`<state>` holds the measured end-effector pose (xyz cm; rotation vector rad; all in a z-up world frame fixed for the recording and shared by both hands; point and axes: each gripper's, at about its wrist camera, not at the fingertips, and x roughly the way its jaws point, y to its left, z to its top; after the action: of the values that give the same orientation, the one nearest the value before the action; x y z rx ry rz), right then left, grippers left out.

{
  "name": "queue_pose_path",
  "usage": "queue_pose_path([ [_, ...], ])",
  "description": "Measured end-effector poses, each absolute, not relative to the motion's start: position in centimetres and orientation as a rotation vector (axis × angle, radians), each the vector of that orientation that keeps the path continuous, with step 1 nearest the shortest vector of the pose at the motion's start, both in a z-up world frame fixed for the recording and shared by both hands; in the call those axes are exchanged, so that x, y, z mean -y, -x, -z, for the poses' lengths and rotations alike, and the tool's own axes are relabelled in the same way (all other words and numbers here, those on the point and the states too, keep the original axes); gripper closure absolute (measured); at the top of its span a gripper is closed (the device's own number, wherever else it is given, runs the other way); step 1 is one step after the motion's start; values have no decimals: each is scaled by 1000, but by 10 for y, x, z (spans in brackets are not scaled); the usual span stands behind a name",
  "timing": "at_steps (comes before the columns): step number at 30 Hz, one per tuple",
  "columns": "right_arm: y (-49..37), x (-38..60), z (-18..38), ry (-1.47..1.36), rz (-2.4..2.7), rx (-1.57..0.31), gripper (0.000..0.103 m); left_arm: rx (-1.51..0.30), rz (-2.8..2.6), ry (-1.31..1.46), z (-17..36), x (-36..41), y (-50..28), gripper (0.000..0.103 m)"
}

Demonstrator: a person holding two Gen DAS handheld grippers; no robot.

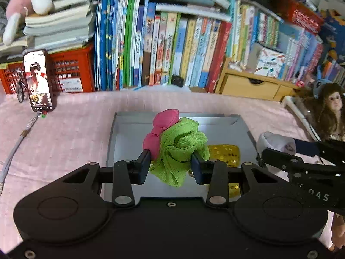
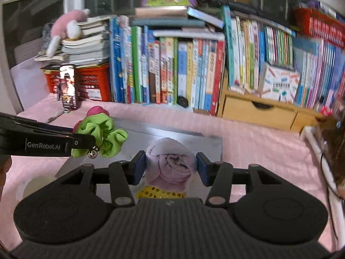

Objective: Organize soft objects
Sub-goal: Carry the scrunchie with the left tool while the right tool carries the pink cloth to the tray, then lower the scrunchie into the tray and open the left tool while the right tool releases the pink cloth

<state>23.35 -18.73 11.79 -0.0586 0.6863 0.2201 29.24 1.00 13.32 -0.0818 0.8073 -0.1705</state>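
My left gripper (image 1: 170, 161) is shut on a green and pink fabric bundle (image 1: 179, 146), held above a shallow grey box (image 1: 120, 133) on the pink cloth. The same bundle (image 2: 101, 131), with a small metal bell (image 2: 93, 152) hanging from it, shows at the left of the right wrist view. My right gripper (image 2: 171, 165) is shut on a rolled lilac cloth (image 2: 170, 161), also over the grey box (image 2: 207, 144). A yellow sequinned pouch (image 1: 225, 154) lies inside the box, below the lilac roll (image 2: 160, 194).
A wall of upright books (image 1: 172, 49) and a wooden drawer unit (image 1: 250, 84) line the back. A phone (image 1: 38, 79) leans on a red crate (image 1: 71, 71) at the left. A long-haired doll (image 1: 330, 112) sits at the right. A pink plush (image 1: 23, 6) lies on stacked books.
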Motion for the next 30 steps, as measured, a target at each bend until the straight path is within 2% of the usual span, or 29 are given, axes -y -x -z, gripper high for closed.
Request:
queue_pose_path([
  [11, -268, 214, -79, -19, -174, -853, 48, -957, 119, 120, -92, -20, -325, 65],
  [30, -288, 210, -43, -31, -185, -965, 48, -1032, 102, 132, -70, -19, -338, 65],
])
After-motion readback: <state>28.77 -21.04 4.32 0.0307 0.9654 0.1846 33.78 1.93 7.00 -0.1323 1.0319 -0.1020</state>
